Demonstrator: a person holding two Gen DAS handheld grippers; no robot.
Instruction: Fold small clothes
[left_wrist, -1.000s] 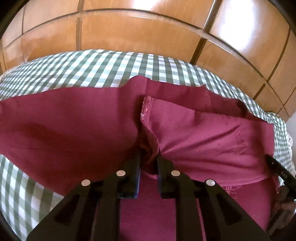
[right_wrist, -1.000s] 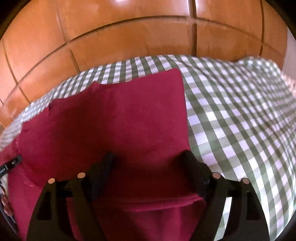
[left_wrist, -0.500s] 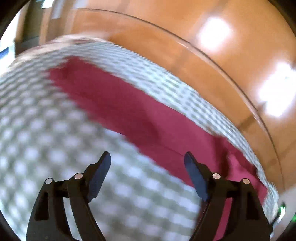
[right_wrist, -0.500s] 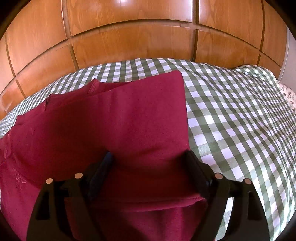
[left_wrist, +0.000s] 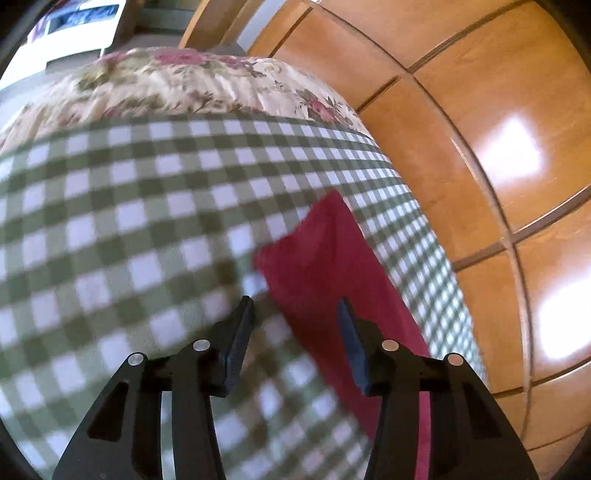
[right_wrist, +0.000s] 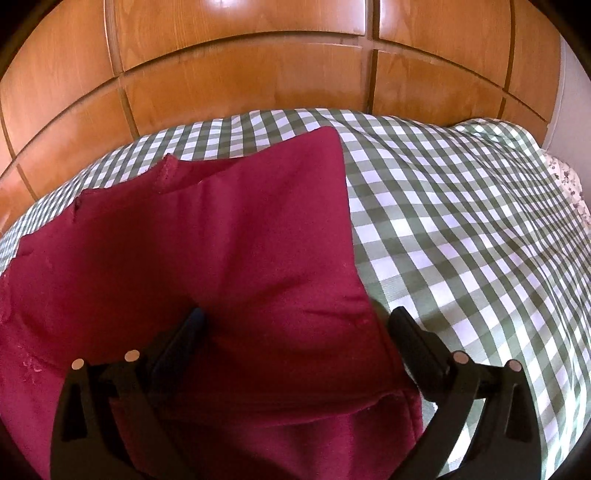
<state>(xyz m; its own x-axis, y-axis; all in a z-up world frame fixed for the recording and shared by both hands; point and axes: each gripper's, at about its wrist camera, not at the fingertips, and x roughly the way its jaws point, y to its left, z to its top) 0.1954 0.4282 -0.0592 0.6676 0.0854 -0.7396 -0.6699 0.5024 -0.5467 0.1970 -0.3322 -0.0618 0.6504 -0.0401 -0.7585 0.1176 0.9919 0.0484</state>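
While your left gripper (left_wrist: 295, 317) hangs over the checked cloth (left_wrist: 122, 229), its fingers are spread with nothing between them, aimed at the near corner of the garment (left_wrist: 332, 266), probably lining up a fresh pinch. Floral bedding (left_wrist: 192, 85) lies at the cloth's far edge, wooden panels (left_wrist: 498, 147) beyond. Centre frame in the right view, the maroon garment (right_wrist: 221, 258) rests part-folded on the cloth (right_wrist: 461, 240), one layer doubled over another, its right edge straight. Your right gripper (right_wrist: 295, 321) sits low, fingers spread wide and straddling the top layer's near edge, gripping nothing; that looks like pinning or smoothing the fold so it keeps its shape.
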